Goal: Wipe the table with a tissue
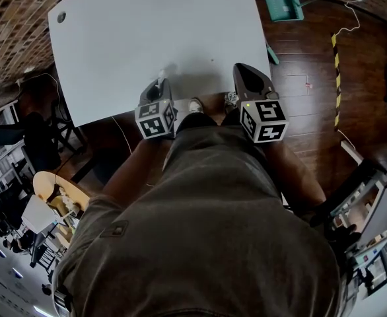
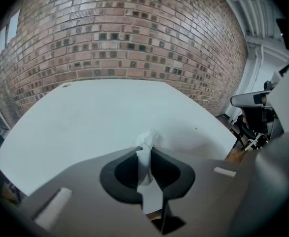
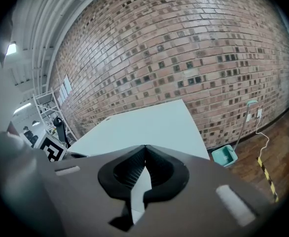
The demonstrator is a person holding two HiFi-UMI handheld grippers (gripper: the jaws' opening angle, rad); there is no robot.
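The white table (image 1: 147, 38) fills the top of the head view, its near edge just ahead of the person's legs. My left gripper (image 1: 160, 82) hangs over that near edge, shut on a crumpled white tissue (image 2: 146, 143) that sticks out past the jaw tips, just above the tabletop (image 2: 100, 117). The tissue (image 1: 162, 75) shows as a small white tuft in the head view. My right gripper (image 1: 242, 69) sits at the table's near right corner, jaws shut with nothing between them (image 3: 145, 147). The table (image 3: 144, 122) stretches ahead of it.
A brick wall (image 2: 120, 38) runs behind the table. A teal tray (image 1: 284, 6) lies on the wooden floor past the table's right side, with a white cable and a yellow-black strip (image 1: 337, 71). A dark chair (image 1: 38, 134) stands left. A small round hole (image 1: 61, 17) marks the far left corner.
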